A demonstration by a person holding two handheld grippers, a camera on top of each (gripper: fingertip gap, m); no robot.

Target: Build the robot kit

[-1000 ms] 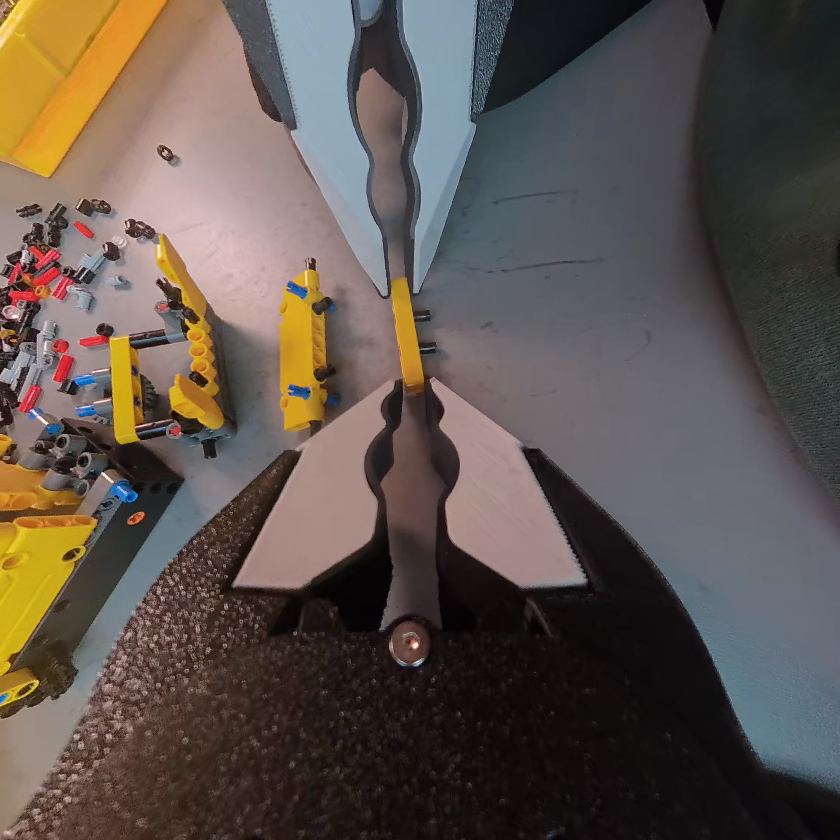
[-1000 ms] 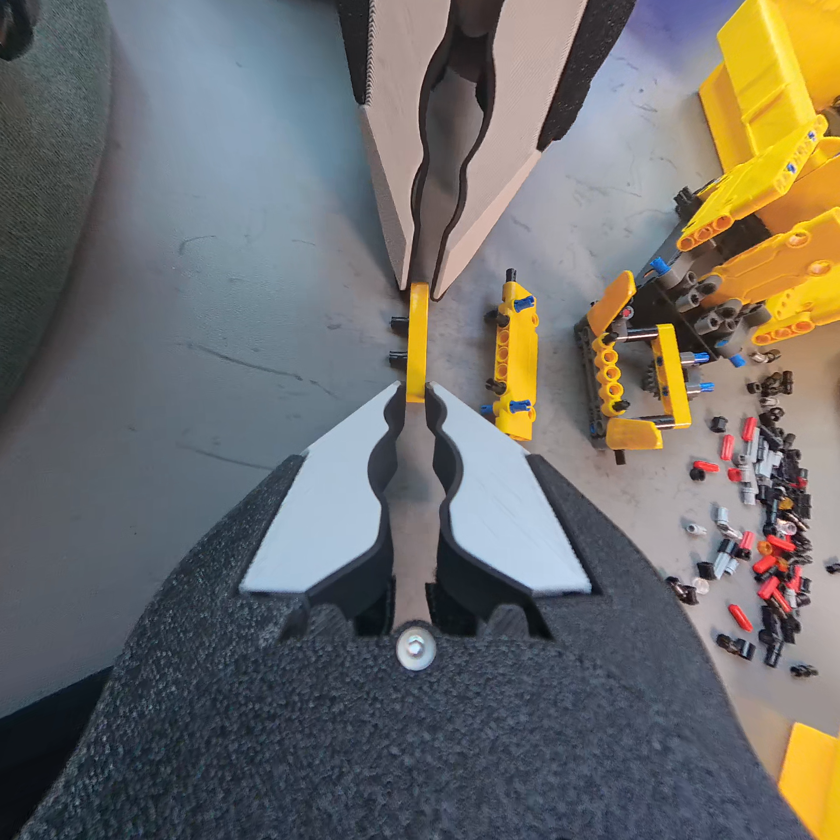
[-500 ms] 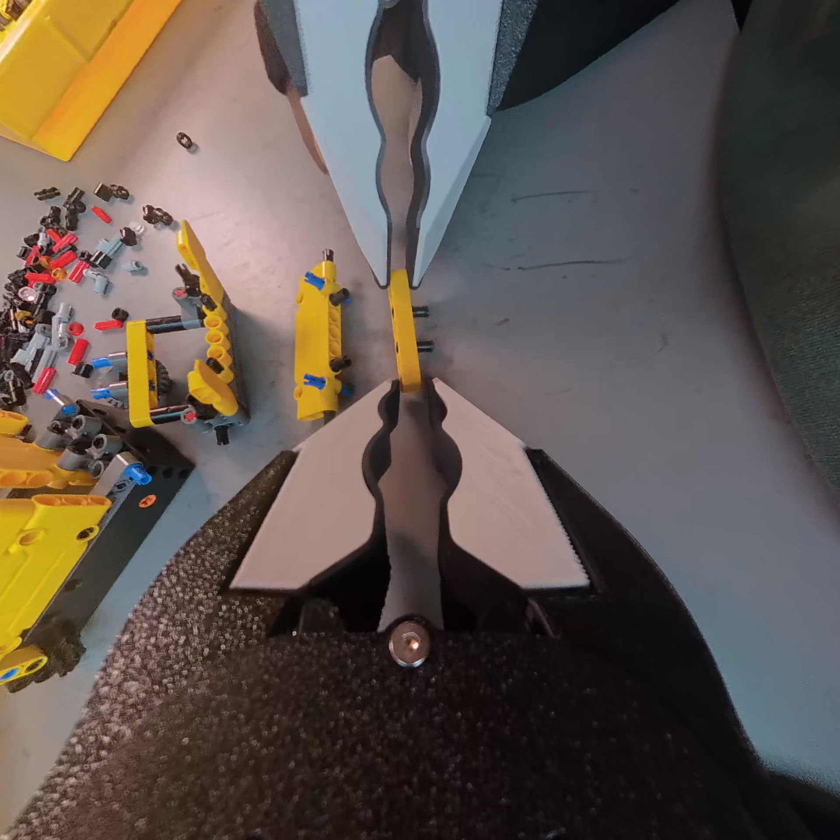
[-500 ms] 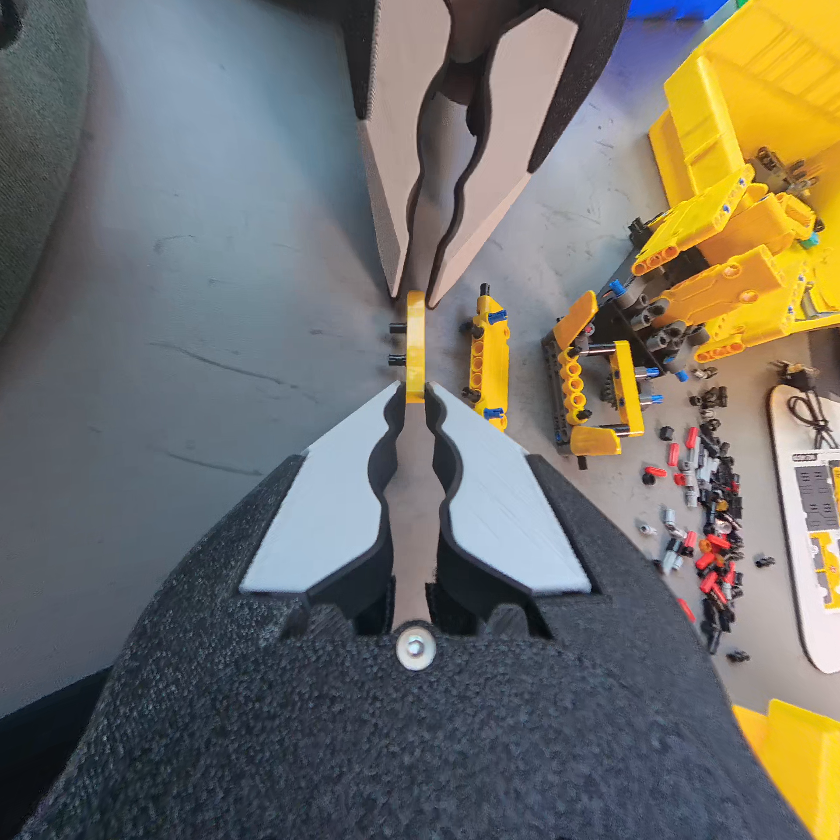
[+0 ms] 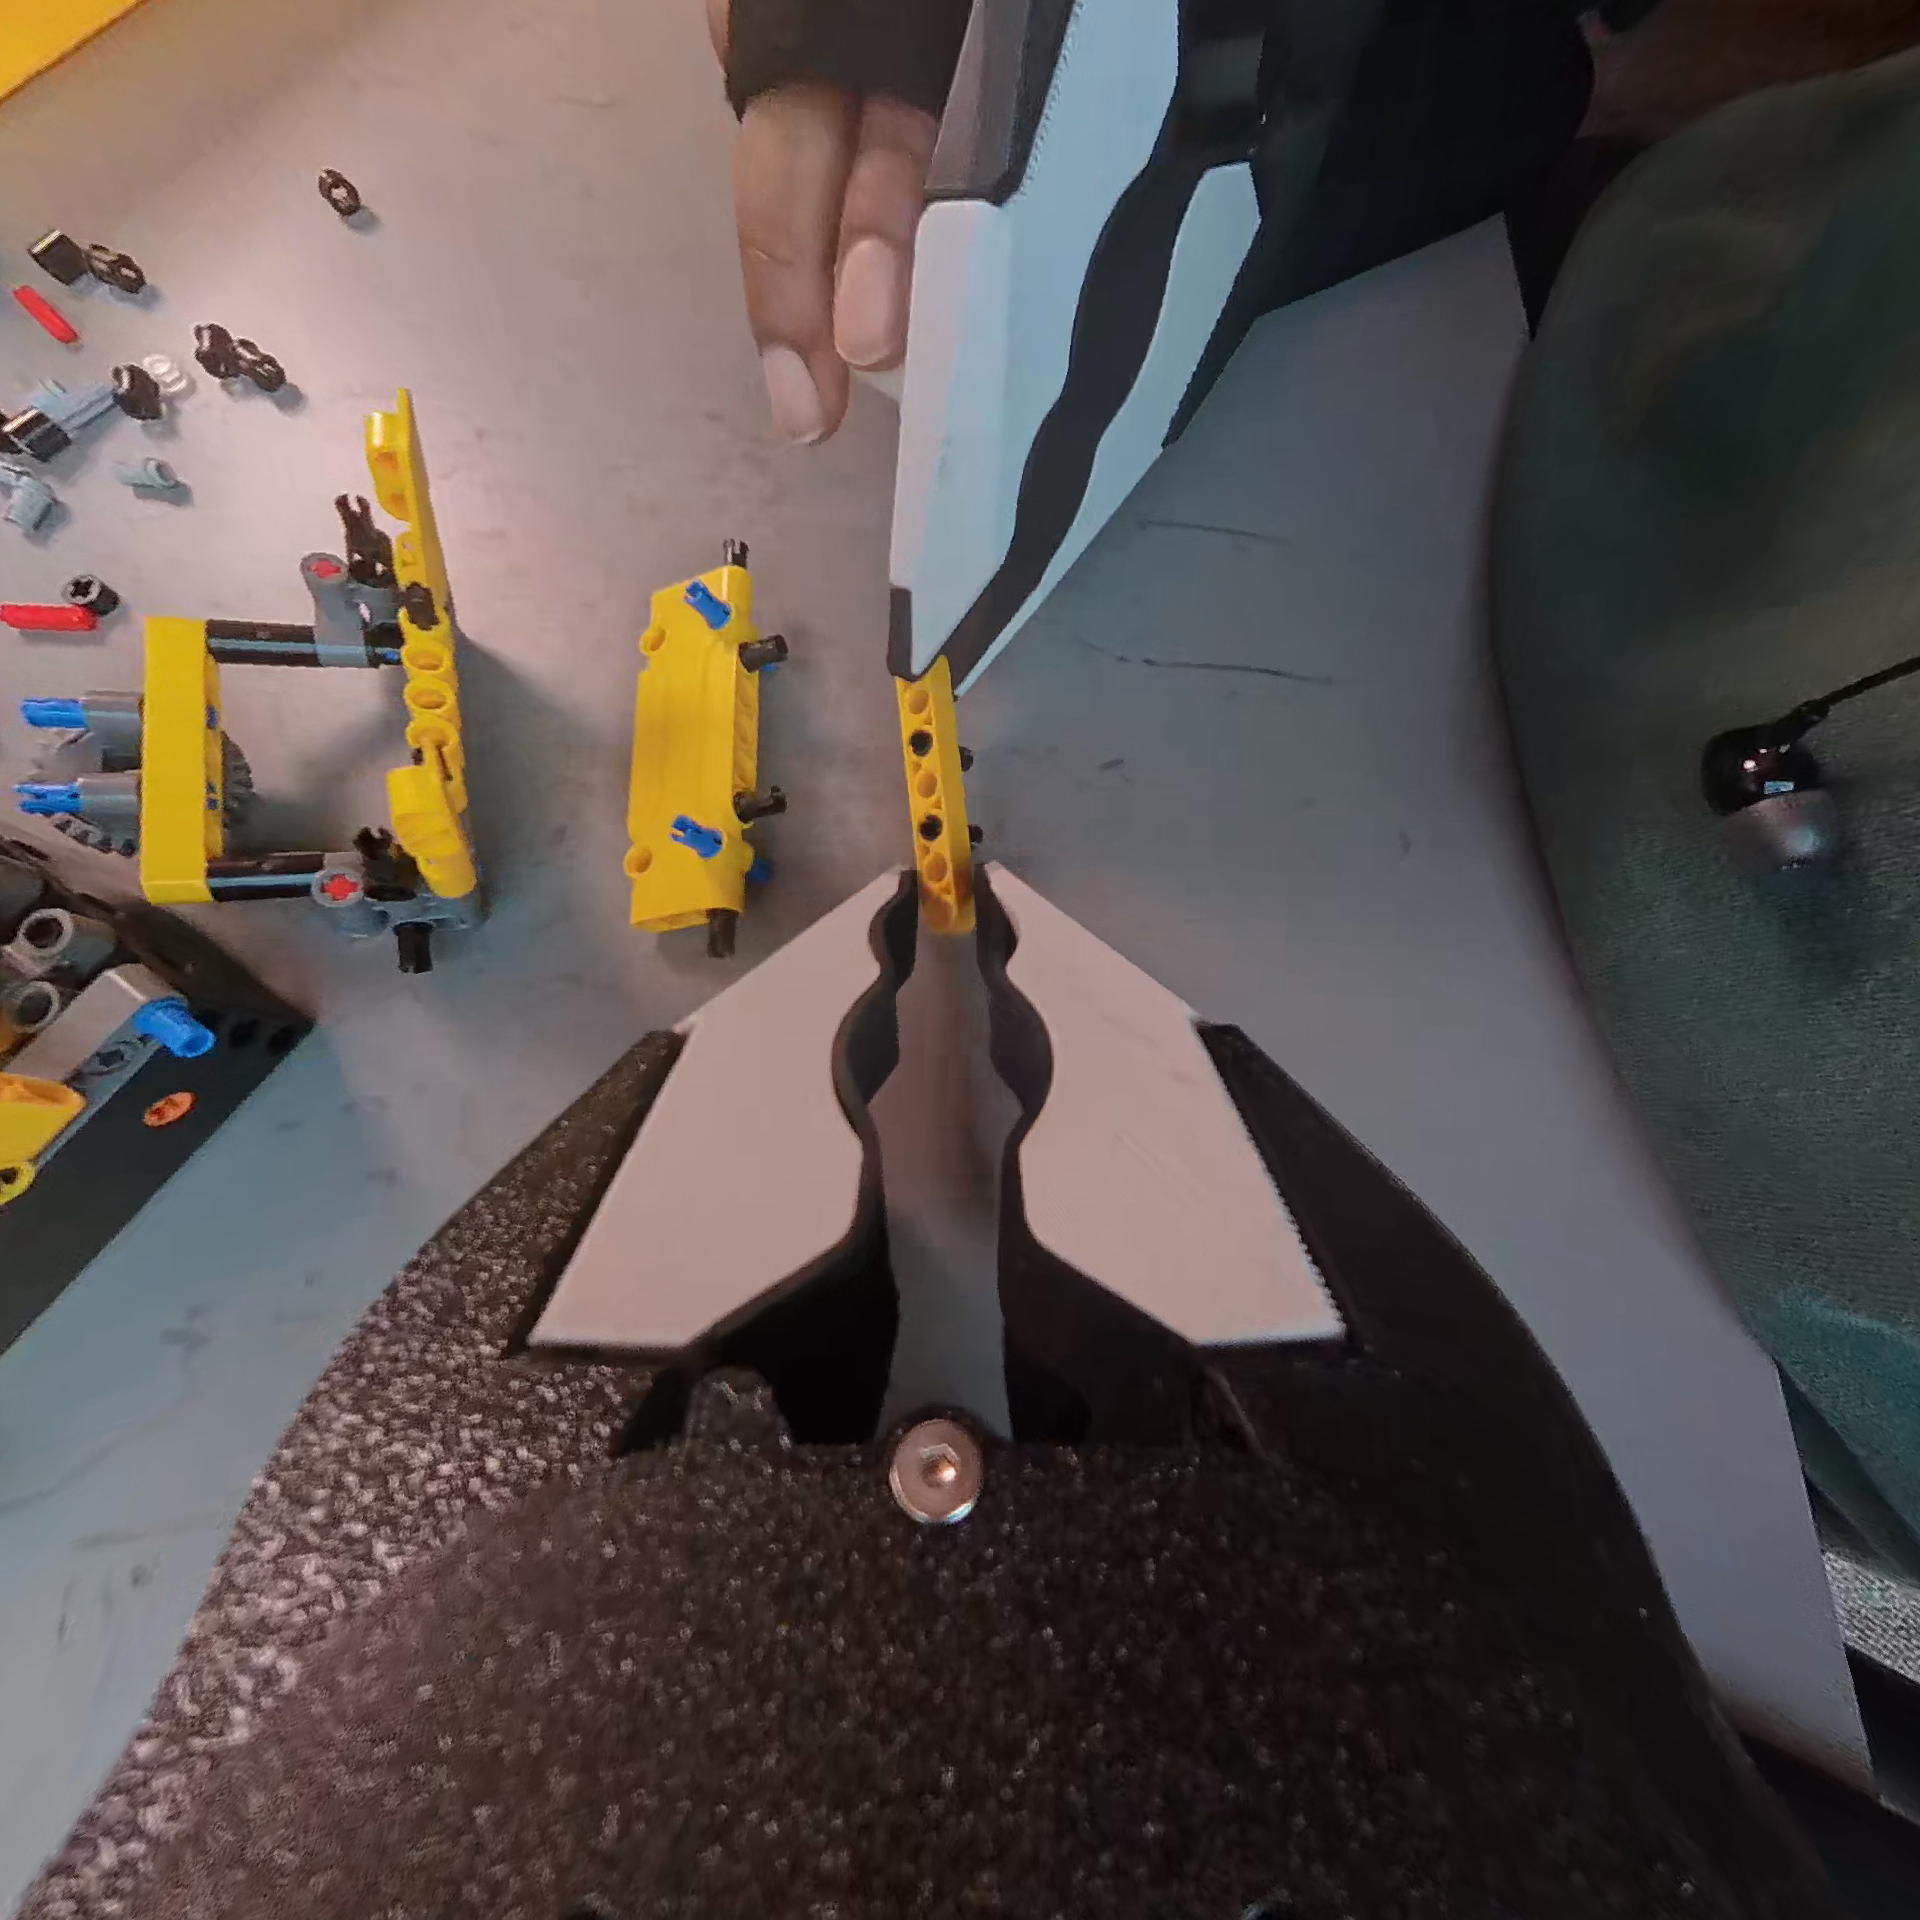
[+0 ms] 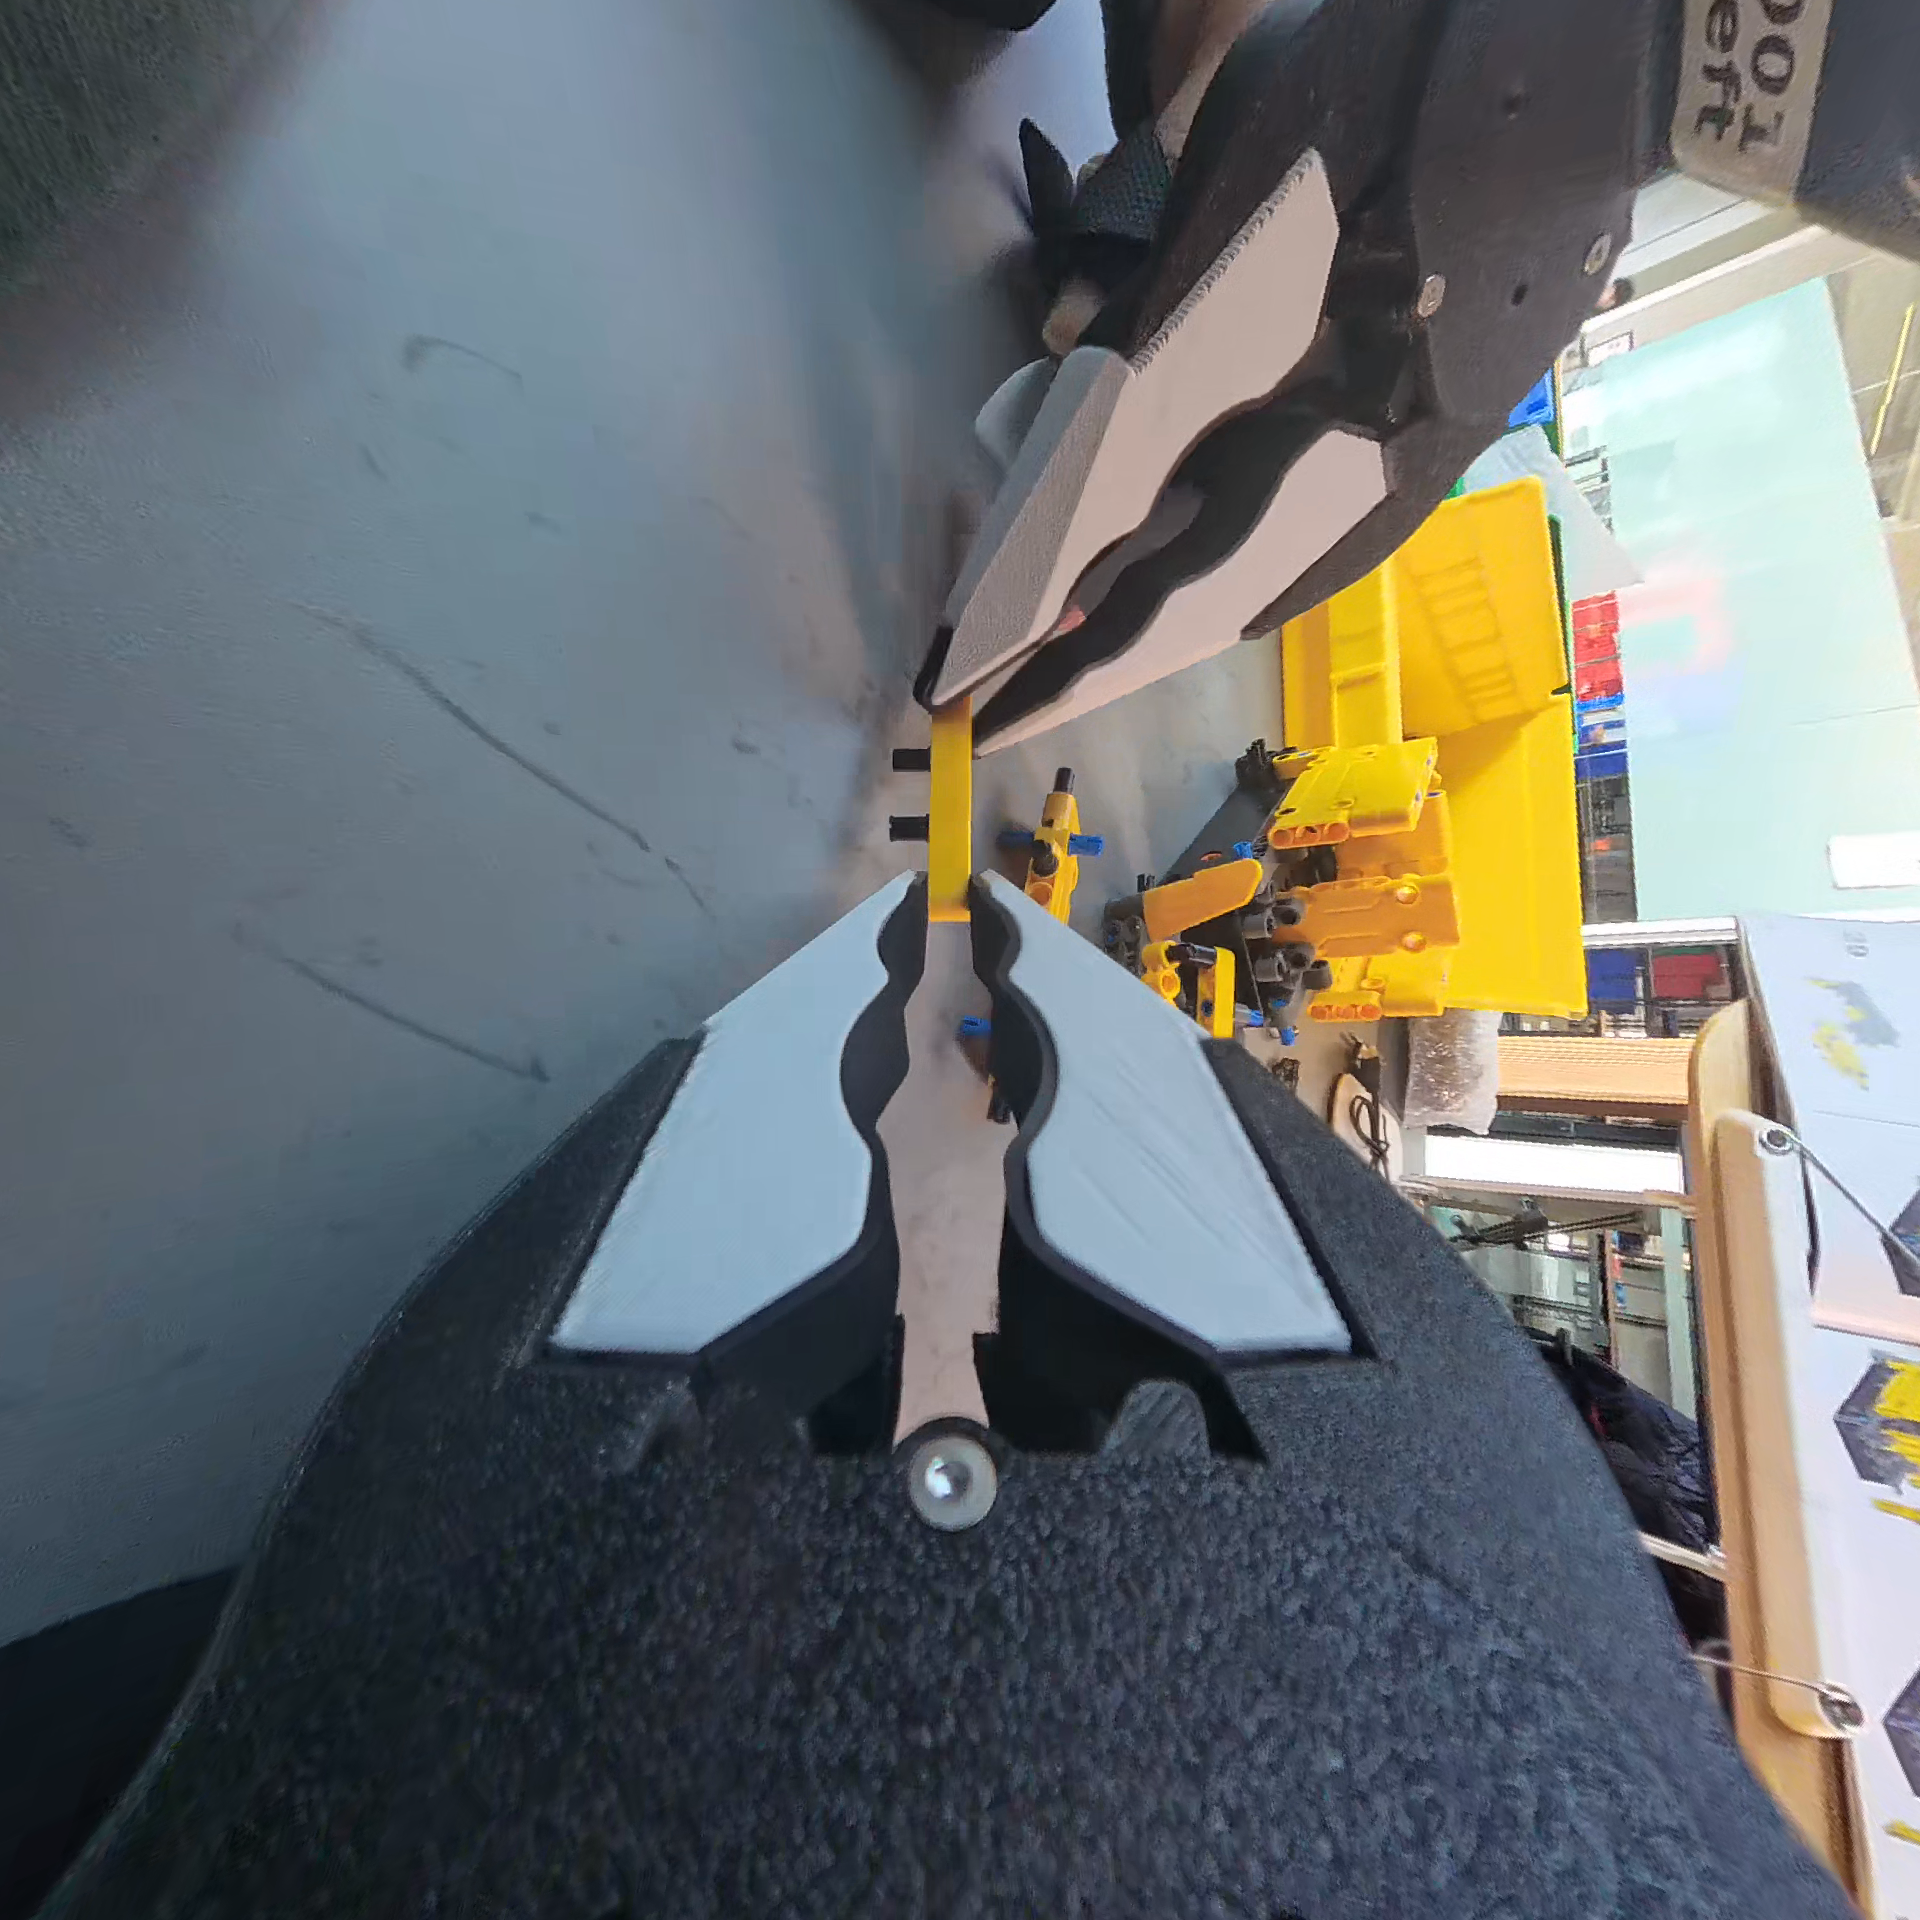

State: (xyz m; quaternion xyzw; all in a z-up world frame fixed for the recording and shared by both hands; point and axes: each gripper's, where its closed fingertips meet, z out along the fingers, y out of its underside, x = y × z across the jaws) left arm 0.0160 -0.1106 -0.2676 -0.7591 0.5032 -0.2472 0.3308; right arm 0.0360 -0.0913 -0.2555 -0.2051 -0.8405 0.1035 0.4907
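A yellow beam [image 5: 935,800] is clamped at opposite ends by the left gripper [image 5: 940,899] and right gripper [image 6: 948,896], bare grey table [image 5: 1247,831] at 3 o'clock, a yellow bin [image 6: 1455,644] beyond the assemblies.

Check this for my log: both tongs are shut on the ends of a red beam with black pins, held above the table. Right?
Not red: the beam is yellow, as the left wrist view shows. Both the left tongs and right tongs are shut on its ends, above the table.

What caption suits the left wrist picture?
Two grippers pinch opposite ends of a yellow beam above a grey table.
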